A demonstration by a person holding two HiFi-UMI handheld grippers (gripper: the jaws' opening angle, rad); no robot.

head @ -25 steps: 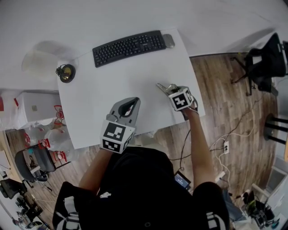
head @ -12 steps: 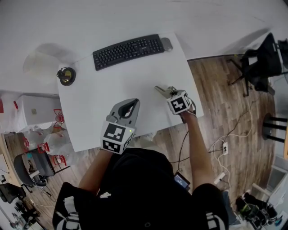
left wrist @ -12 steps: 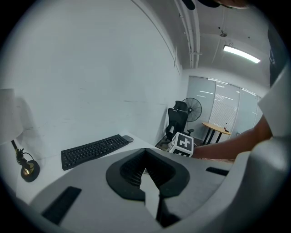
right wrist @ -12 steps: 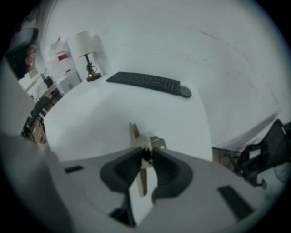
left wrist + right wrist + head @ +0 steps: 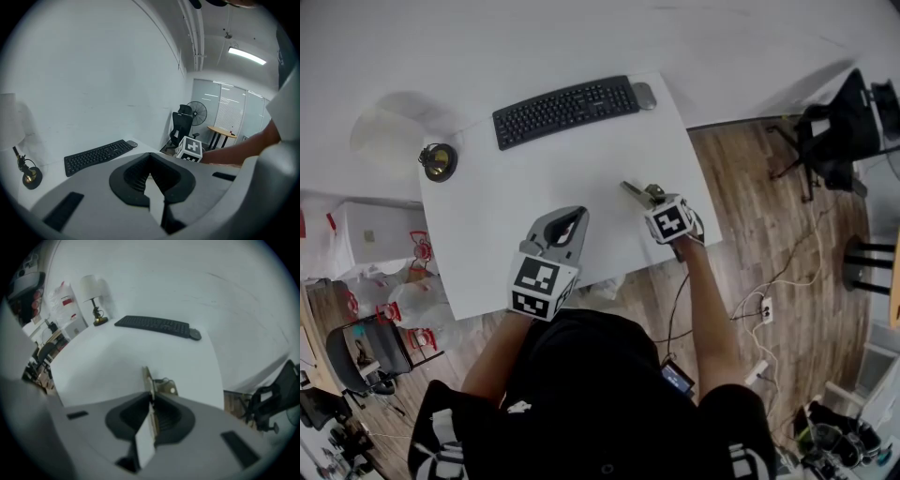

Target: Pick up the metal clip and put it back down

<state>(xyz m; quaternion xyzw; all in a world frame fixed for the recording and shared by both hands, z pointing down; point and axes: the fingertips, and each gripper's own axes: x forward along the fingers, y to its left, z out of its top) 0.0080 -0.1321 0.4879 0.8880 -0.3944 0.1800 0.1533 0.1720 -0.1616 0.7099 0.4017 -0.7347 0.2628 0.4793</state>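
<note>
The metal clip (image 5: 635, 191) is a flat, dull silver piece with a wire loop at its side. It sticks out of my right gripper (image 5: 649, 198) over the right part of the white table (image 5: 525, 202). In the right gripper view the clip (image 5: 149, 379) stands on edge between the black pads, whose jaws have just been closing and now press on it; right gripper (image 5: 151, 401). My left gripper (image 5: 571, 219) hovers near the table's front edge, to the left of the clip, with its jaws together and nothing in them; left gripper (image 5: 153, 183).
A black keyboard (image 5: 565, 105) and a grey mouse (image 5: 646, 94) lie along the table's far edge. A small brass lamp (image 5: 439, 158) stands at the far left corner. The table's right edge (image 5: 701, 187) is close to my right gripper, with wooden floor and cables beyond.
The right gripper's jaws have closed onto the metal clip, and the gripper has drifted slightly left with it. The left gripper has stayed where it was.
</note>
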